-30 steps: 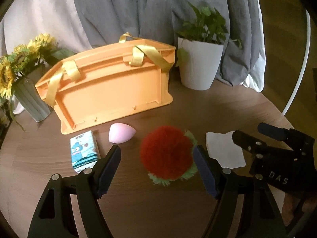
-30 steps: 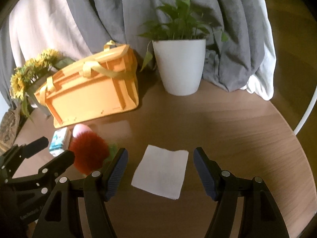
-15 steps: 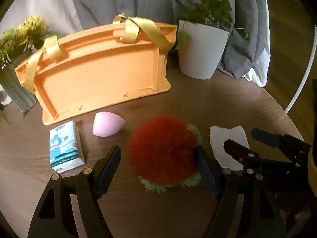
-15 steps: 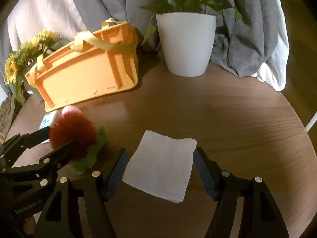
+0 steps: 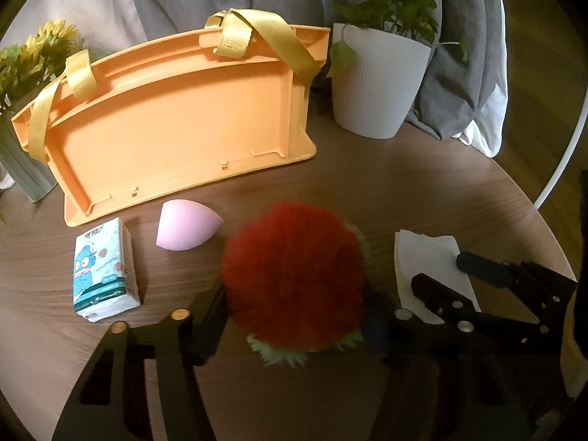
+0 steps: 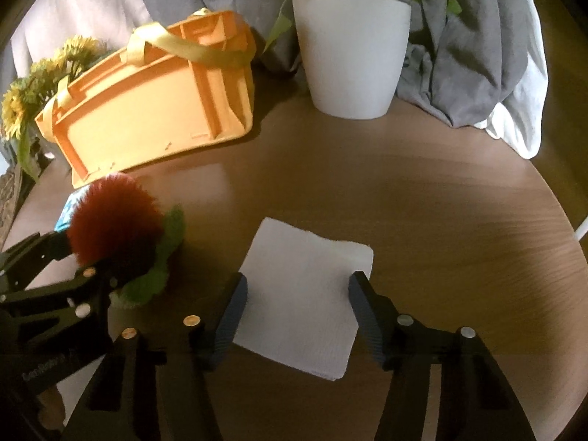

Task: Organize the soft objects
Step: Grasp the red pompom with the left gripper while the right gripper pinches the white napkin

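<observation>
Red fluffy pompom [image 5: 294,279] with its green fringe fills the middle of your left wrist view, sitting between the two fingers of your left tongs [image 5: 294,316]; the fur hides the pads, so you cannot tell from here whether they press it or only flank it. Just left of it on the worktop [image 5: 386,198] lie a pink egg-shaped sponge [image 5: 187,229] and a small tissue pack [image 5: 104,268], near each other but apart. Behind them the orange basket [image 5: 176,117] with yellow straps lies tipped on its side, a white plant pot [image 5: 378,81] to its right and sunflowers [image 5: 33,58] in a vase at the far left. Your right tongs [image 5: 459,272] show at the right edge over a white napkin [image 5: 426,257]. In your right wrist view, the right tongs [image 6: 297,294] stand wide open, one finger at each side edge of the napkin [image 6: 305,294], which lies flat on the worktop [image 6: 441,191]. To the left, the left tongs [image 6: 84,257] hold around the pompom [image 6: 114,228], in front of the basket [image 6: 147,110]. The pot [image 6: 352,51] stands at the back.
</observation>
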The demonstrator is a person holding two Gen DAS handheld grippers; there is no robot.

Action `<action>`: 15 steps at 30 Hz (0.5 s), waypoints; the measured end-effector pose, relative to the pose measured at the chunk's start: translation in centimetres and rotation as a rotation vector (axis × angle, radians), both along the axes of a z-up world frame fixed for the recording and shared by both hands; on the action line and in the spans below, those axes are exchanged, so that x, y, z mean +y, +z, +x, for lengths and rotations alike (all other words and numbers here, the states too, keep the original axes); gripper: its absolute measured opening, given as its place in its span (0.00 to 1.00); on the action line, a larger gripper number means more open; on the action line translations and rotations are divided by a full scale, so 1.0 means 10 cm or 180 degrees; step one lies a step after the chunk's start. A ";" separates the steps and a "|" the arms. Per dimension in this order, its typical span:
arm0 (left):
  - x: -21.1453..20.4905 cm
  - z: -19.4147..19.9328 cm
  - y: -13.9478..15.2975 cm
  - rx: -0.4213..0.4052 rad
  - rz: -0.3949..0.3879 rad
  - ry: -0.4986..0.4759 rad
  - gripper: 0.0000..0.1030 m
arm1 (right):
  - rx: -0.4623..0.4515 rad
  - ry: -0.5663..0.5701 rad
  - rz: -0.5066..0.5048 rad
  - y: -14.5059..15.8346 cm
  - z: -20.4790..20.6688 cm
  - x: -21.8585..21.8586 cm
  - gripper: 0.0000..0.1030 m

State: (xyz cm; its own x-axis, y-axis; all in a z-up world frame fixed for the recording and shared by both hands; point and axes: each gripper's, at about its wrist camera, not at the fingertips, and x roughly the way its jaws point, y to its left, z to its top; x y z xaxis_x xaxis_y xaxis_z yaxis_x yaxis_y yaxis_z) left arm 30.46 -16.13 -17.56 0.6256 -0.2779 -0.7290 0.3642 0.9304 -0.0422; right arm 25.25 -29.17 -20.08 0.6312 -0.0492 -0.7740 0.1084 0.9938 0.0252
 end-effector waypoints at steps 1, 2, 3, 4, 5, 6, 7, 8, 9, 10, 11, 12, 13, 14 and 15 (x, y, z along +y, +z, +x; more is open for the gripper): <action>0.00 0.00 0.00 0.0003 0.0007 -0.0007 0.51 | -0.0003 0.0009 -0.0050 0.00 -0.01 0.02 0.52; -0.01 0.00 -0.01 0.0004 0.0013 -0.0014 0.48 | -0.0005 0.0014 -0.0083 -0.01 -0.01 0.02 0.48; -0.01 -0.01 -0.01 0.0004 0.0018 -0.0018 0.46 | -0.0009 0.0015 -0.0106 -0.01 -0.01 0.03 0.44; -0.02 -0.01 -0.01 0.0004 0.0024 -0.0020 0.42 | -0.0015 0.0016 -0.0120 -0.01 -0.02 0.03 0.42; -0.01 -0.01 -0.01 0.0007 0.0026 -0.0026 0.40 | -0.0017 0.0011 -0.0132 -0.01 -0.02 0.02 0.38; -0.02 -0.01 -0.01 0.0009 0.0032 -0.0030 0.39 | -0.0017 0.0010 -0.0136 -0.01 -0.02 0.02 0.33; -0.02 -0.01 -0.02 0.0002 0.0043 -0.0029 0.37 | -0.0017 0.0010 -0.0140 0.00 -0.03 0.01 0.30; -0.02 -0.02 -0.02 -0.0004 0.0045 -0.0031 0.37 | -0.0018 0.0016 -0.0143 0.00 -0.03 0.01 0.23; -0.01 -0.02 -0.01 -0.0009 0.0048 -0.0033 0.36 | -0.0020 0.0025 -0.0144 0.00 -0.03 0.02 0.16; -0.01 -0.03 -0.01 -0.0018 0.0052 -0.0028 0.36 | -0.0019 0.0039 -0.0144 0.00 -0.03 0.03 0.14; -0.01 -0.03 0.00 -0.0034 0.0060 -0.0021 0.36 | -0.0019 0.0053 -0.0144 0.00 -0.03 0.04 0.12; -0.01 -0.04 0.00 -0.0050 0.0069 -0.0016 0.36 | -0.0022 0.0057 -0.0143 0.00 -0.03 0.04 0.11; 0.00 -0.05 0.01 -0.0071 0.0076 -0.0011 0.35 | -0.0025 0.0056 -0.0141 0.00 -0.04 0.05 0.10; 0.01 -0.07 0.03 -0.0094 0.0081 -0.0003 0.35 | -0.0033 0.0052 -0.0127 0.01 -0.05 0.05 0.10; 0.02 -0.08 0.04 -0.0110 0.0080 -0.0001 0.35 | -0.0042 0.0048 -0.0116 0.02 -0.05 0.05 0.09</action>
State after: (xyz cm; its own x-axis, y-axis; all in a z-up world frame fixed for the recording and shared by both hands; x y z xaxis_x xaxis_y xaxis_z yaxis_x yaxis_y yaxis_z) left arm 29.63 -15.96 -17.12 0.6503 -0.2600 -0.7138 0.3654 0.9308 -0.0062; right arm 24.70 -28.72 -19.93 0.6422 -0.0675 -0.7636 0.0933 0.9956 -0.0096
